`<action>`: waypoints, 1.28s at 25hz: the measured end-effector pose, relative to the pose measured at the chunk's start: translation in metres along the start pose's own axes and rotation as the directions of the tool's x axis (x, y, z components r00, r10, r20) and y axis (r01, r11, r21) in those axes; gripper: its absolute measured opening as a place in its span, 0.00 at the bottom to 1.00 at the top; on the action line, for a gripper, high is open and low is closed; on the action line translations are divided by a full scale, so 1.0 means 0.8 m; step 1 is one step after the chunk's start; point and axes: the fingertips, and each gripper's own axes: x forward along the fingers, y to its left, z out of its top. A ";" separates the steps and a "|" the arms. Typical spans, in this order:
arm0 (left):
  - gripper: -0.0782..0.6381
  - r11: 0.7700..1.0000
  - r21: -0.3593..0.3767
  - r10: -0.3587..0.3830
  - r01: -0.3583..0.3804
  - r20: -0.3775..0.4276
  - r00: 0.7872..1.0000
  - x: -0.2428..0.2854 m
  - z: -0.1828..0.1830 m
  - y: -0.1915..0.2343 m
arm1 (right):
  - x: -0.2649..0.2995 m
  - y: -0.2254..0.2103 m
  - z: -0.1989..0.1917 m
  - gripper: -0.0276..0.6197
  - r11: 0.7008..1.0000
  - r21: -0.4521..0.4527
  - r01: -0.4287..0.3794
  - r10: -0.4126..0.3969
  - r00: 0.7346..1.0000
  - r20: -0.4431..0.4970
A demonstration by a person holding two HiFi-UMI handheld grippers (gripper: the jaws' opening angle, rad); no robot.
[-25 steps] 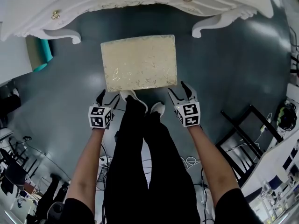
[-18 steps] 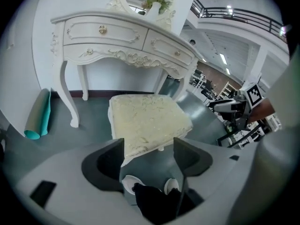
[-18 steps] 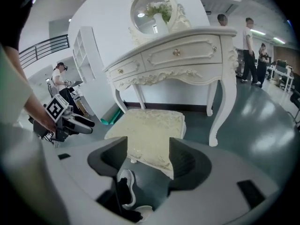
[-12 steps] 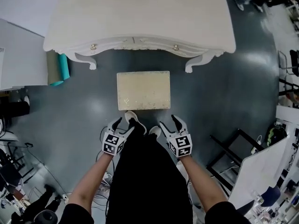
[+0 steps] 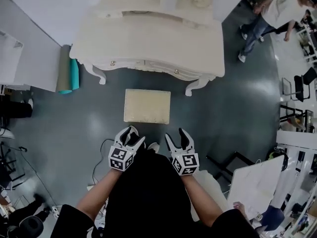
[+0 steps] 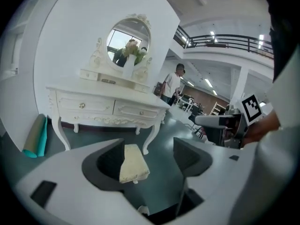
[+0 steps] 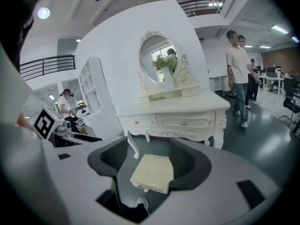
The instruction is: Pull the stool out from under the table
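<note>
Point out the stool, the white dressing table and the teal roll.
stool [image 5: 147,106]: head view, middle of its cushioned seat.
white dressing table [image 5: 148,41]: head view, bare part of the top.
teal roll [image 5: 74,74]: head view, middle of its teal side.

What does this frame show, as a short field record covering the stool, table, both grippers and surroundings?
stool: cream top, standing on the floor in front of the table, fully clear of it
table: white dressing table with oval mirror
left gripper: jaws apart, empty, not touching the stool
right gripper: jaws apart, empty, not touching the stool
other: teal roll left of the table; bystander at upper right
</note>
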 end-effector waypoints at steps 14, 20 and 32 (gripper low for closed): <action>0.53 0.994 0.112 -0.042 0.012 0.268 0.962 -0.094 0.178 -0.107 | -0.093 0.040 0.161 0.43 1.000 -0.009 0.015 -0.013 0.973 0.229; 0.39 0.991 0.131 -0.073 0.027 0.358 0.931 -0.115 0.221 -0.127 | -0.128 0.063 0.204 0.20 0.998 -0.057 0.004 0.014 0.948 0.317; 0.13 0.968 0.250 -0.132 0.035 0.382 0.915 -0.132 0.246 -0.159 | -0.155 0.095 0.243 0.07 0.985 -0.168 0.039 0.025 0.932 0.362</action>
